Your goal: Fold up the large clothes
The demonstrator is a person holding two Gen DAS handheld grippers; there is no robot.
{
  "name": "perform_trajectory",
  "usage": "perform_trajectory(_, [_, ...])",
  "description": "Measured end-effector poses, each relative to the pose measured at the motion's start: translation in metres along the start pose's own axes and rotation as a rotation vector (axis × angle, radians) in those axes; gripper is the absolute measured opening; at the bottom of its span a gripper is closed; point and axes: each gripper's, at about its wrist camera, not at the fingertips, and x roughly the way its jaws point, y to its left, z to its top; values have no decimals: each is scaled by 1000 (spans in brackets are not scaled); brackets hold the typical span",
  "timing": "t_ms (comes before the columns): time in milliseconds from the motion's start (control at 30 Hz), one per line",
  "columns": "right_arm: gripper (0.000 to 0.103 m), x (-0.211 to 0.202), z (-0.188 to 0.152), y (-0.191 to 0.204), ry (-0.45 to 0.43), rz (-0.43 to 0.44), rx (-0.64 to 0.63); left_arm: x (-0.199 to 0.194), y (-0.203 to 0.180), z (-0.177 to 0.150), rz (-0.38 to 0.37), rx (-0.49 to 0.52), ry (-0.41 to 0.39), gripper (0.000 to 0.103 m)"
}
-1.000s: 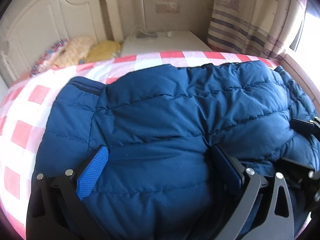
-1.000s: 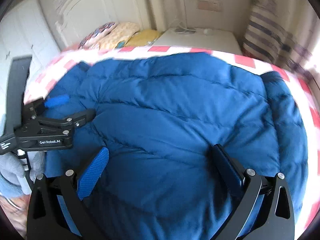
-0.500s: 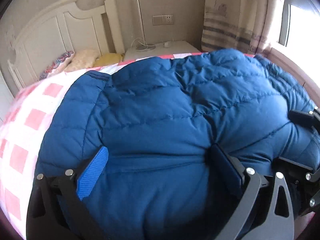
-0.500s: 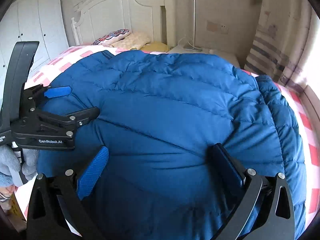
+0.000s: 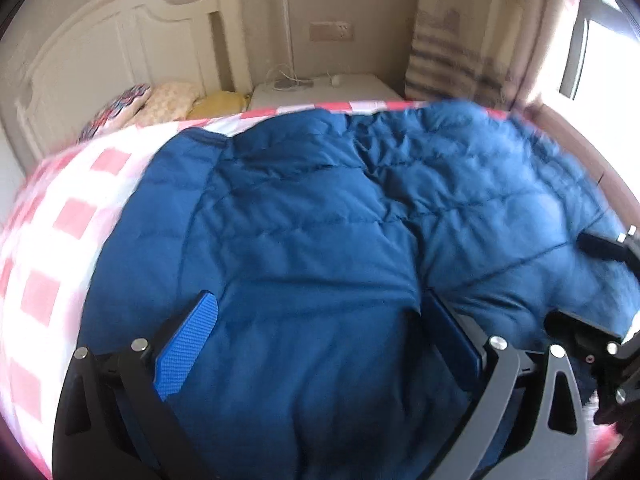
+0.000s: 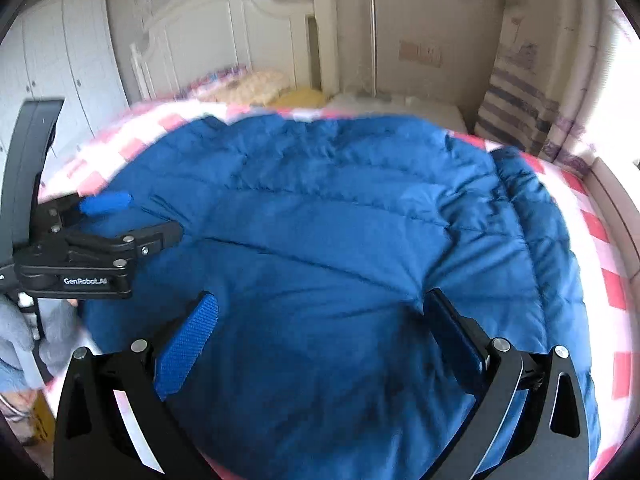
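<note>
We see our left gripper [image 5: 316, 320] and right gripper [image 6: 320, 320] each clamped on the blue puffer jacket [image 5: 312, 216], pink checked bed [image 5: 52, 240] beyond them

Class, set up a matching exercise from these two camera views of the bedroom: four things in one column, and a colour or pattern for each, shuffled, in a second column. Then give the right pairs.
Things:
1. puffer jacket
2. bed sheet
3. headboard
4. curtain

Colours or patterns:
A. plain white
B. pale with grey-blue stripes
C. dark blue
D. pink and white checks

Right pairs: 1-C, 2-D, 3-A, 4-B
</note>
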Motion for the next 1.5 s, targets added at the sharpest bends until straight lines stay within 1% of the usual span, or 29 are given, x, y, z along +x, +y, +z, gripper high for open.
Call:
perform_trajectory(67, [98, -10, -11, 7, -7, 19, -30, -19, 2, -9, -30, -15, -35, 101])
perform_trajectory(133, [99, -1, -22, 11, 51, 8, -65, -26, -3, -21, -21, 18, -37, 101])
perform_trajectory(167, [99, 5, -29, 15, 70, -10, -98, -21, -7, -31, -8, 53, -4, 101])
perform_trajectory(200, [99, 7, -32, 18, 54, -26, -125, -18, -10, -36, 9, 74, 5, 101])
perform_trajectory(267, [99, 14, -31, 17, 80, -29, -120, -15, -17, -47, 43, 109, -37, 101])
perform_trajectory(333, [99, 18, -29, 16, 91, -29, -123, -8, -25, -47, 91, 131, -33, 101])
perform_trajectory(367, [99, 19, -29, 17, 93, -32, -125, -7, -28, -46, 101, 134, -31, 101])
perform_trajectory(500, [99, 10, -27, 18, 104, -42, -109, -6, -25, -45, 95, 128, -25, 101])
perform_trajectory(567, [98, -4, -23, 15, 77, -68, -93, -15, -20, -46, 82, 113, -26, 101])
perform_trajectory(600, [98, -17, -21, 8, 38, -91, -78, -24, -13, -46, 82, 89, -41, 101])
perform_trajectory(667, [98, -27, -19, -6, 12, -117, -47, -39, 4, -47, 120, 41, -87, 101])
perform_trajectory(700, [98, -26, -21, -17, 19, -134, -25, -43, 17, -47, 142, 10, -100, 101])
perform_trajectory(733, [98, -17, -27, -28, 56, -156, -5, -42, 30, -48, 157, -18, -90, 101])
perform_trajectory(767, [99, -10, -33, -35, 79, -155, 4, -38, 37, -49, 166, -34, -67, 101])
perform_trajectory(800, [99, -8, -40, -39, 33, -124, 6, -26, 50, -53, 170, -52, -25, 101])
perform_trajectory(833, [99, -7, -42, -41, 31, -116, 11, -23, 53, -55, 148, -50, -32, 101])
perform_trajectory(867, [99, -7, -40, -40, 38, -122, 10, -22, 51, -58, 155, -28, -51, 101])
perform_trajectory(967, [99, -7, -36, -40, 57, -129, 6, -17, 41, -55, 214, 7, -41, 101])
perform_trajectory(1000, [98, -9, -34, -42, 60, -128, 12, -16, 40, -54, 219, 8, -38, 101])
perform_trajectory(1033, [98, -14, -31, -44, 60, -142, 26, -16, 40, -54, 218, 5, -36, 101])
perform_trajectory(1100, [98, -30, -30, -54, 23, -189, 67, -21, 43, -52, 207, -15, -24, 101])
perform_trajectory(1167, [98, -41, -34, -60, -3, -195, 94, -36, 53, -54, 229, -47, -58, 101])
perform_trajectory(1200, [98, -41, -34, -60, -3, -195, 94, -39, 58, -55, 236, -57, -66, 101])
perform_trajectory(1233, [98, -38, -39, -69, 19, -206, 111, -38, 63, -56, 240, -68, -58, 101])
perform_trajectory(1267, [99, -30, -44, -75, 50, -200, 121, -31, 70, -57, 217, -79, -33, 101])
perform_trajectory(1300, [99, -24, -49, -81, 49, -169, 146, -28, 74, -59, 195, -90, -27, 101])
perform_trajectory(1333, [99, -22, -53, -84, 26, -153, 168, -27, 76, -61, 179, -104, -33, 101])
perform_trajectory(1433, [99, -17, -50, -86, 37, -154, 169, -23, 74, -61, 193, -107, -41, 101])
perform_trajectory(1500, [99, -16, -50, -86, 40, -152, 169, -21, 76, -60, 185, -115, -35, 101])
